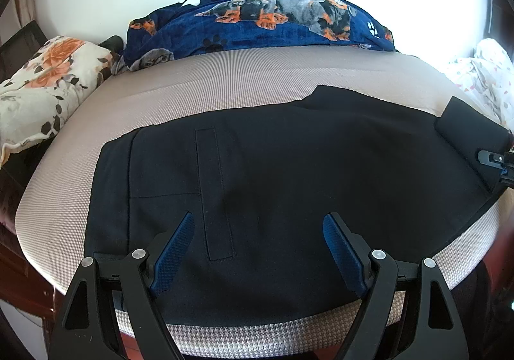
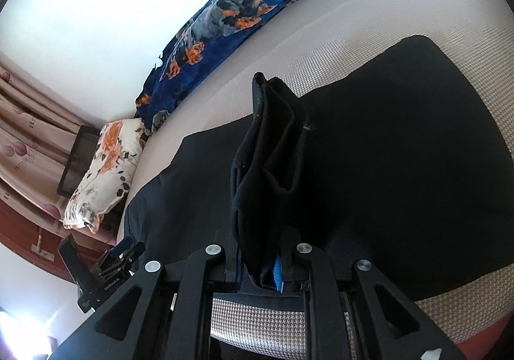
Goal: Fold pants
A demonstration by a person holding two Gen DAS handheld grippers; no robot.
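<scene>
- Dark navy fabric pants [image 1: 289, 173] lie spread flat across a beige woven mattress [image 1: 225, 83].
- The left gripper [image 1: 258, 250], black with blue ribbed pads, hangs over the near edge of the pants, its jaws standing wide apart with nothing between them.
- Beyond the pants, a blue plush blanket printed with dogs [image 1: 257, 22] is bunched along the mattress's far edge.
- Left of the pants lies a cream pillow with orange flowers [image 1: 48, 83].

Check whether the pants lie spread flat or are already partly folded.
Partly folded: the pants lie mostly flat on the bed, but the right tongs hold one bunched, layered end lifted off it.
</scene>
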